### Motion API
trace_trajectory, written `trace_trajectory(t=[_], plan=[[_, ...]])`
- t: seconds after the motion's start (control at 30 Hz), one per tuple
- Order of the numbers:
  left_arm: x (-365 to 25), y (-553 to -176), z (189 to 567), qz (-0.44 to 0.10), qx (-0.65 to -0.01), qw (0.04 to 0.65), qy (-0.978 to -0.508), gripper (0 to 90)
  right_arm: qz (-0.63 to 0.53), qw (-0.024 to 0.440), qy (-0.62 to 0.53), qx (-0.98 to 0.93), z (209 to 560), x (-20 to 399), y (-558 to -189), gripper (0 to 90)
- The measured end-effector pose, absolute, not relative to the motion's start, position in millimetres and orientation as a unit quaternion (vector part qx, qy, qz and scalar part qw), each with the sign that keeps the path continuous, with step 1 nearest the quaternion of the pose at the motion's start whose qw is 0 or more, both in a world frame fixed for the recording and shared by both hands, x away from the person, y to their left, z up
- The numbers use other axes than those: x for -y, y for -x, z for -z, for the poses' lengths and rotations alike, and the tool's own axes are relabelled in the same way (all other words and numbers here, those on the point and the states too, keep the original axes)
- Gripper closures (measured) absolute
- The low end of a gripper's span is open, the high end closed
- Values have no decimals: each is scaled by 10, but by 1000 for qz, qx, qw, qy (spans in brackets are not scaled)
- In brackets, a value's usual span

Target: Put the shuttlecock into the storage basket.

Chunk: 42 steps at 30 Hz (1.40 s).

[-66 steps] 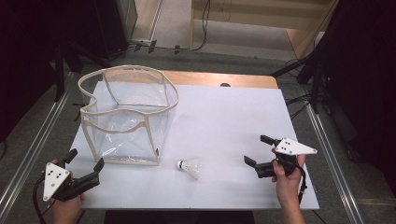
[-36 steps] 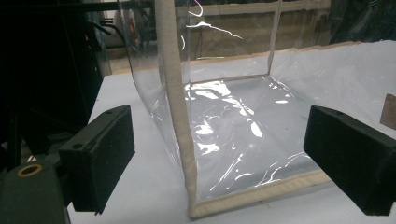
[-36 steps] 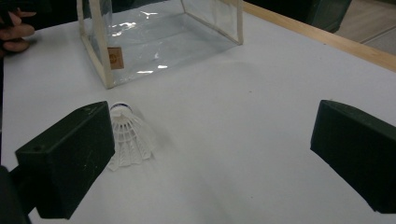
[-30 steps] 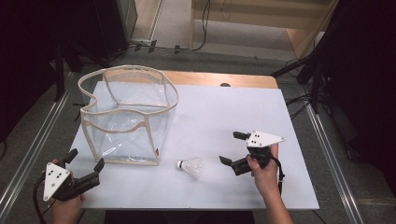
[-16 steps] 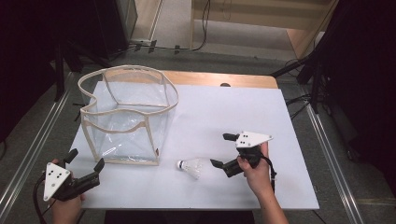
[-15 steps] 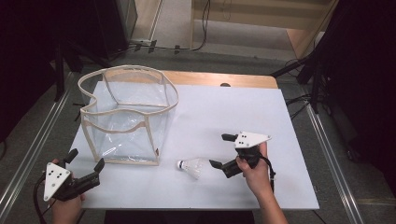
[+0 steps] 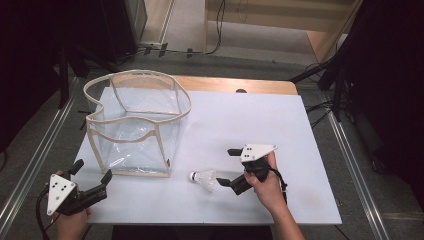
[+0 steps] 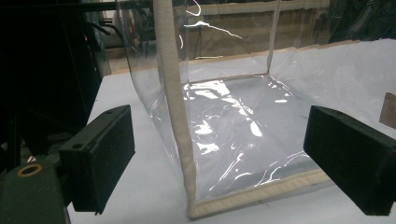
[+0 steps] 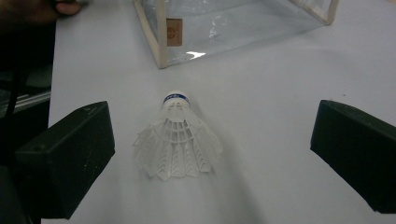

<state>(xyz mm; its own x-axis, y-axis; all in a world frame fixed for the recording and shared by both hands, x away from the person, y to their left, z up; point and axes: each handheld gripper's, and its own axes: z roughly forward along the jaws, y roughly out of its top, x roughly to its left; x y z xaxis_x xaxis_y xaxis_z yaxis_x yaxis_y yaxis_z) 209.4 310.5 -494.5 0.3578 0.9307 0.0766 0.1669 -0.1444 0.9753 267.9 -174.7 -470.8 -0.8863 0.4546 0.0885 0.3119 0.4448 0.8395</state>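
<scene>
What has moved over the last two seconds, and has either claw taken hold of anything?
The right claw slid left to the shuttlecock and now sits open around its skirt, gripping nothing. The shuttlecock, the clear bag and the open left claw stayed put.

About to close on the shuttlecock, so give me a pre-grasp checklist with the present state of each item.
1. Right gripper open: ok.
2. Shuttlecock lies between its fingers: ok.
3. Fingers touch the shuttlecock: not ok, gaps on both sides.
4. Shuttlecock rests on the table, cork toward the clear bag: ok.
5. Bag mouth open at the top: ok.
6. Left gripper open, apart from the shuttlecock: ok.
</scene>
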Motion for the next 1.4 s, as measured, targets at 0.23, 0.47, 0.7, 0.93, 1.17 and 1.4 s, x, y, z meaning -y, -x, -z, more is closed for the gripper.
trace_trajectory(t=[0.23, 0.47, 0.7, 0.93, 1.17, 1.4], plan=[[-3107, -2094, 4944, -380, -421, 503, -652, 92, -456, 49, -211, -863, 4792, 1622, -2721, 0], [-3109, -2095, 4944, -379, -422, 503, -652, 93, -439, 35, -213, -872, 4874, 1555, -2770, 108], [-3109, -2095, 4944, -379, -422, 503, -652, 93, -415, 25, -216, -883, 4944, 1486, -2800, 147], [-3109, -2095, 4944, -379, -422, 503, -653, 93, -409, 12, -211, -888, 4987, 1459, -2828, 250], [-3110, -2095, 4944, -379, -422, 503, -652, 93, -415, -4, -201, -887, 4974, 1488, -2822, 278], [-3109, -2095, 4944, -379, -421, 503, -653, 93, -421, 1, -213, -882, 4953, 1589, -2834, 285]])
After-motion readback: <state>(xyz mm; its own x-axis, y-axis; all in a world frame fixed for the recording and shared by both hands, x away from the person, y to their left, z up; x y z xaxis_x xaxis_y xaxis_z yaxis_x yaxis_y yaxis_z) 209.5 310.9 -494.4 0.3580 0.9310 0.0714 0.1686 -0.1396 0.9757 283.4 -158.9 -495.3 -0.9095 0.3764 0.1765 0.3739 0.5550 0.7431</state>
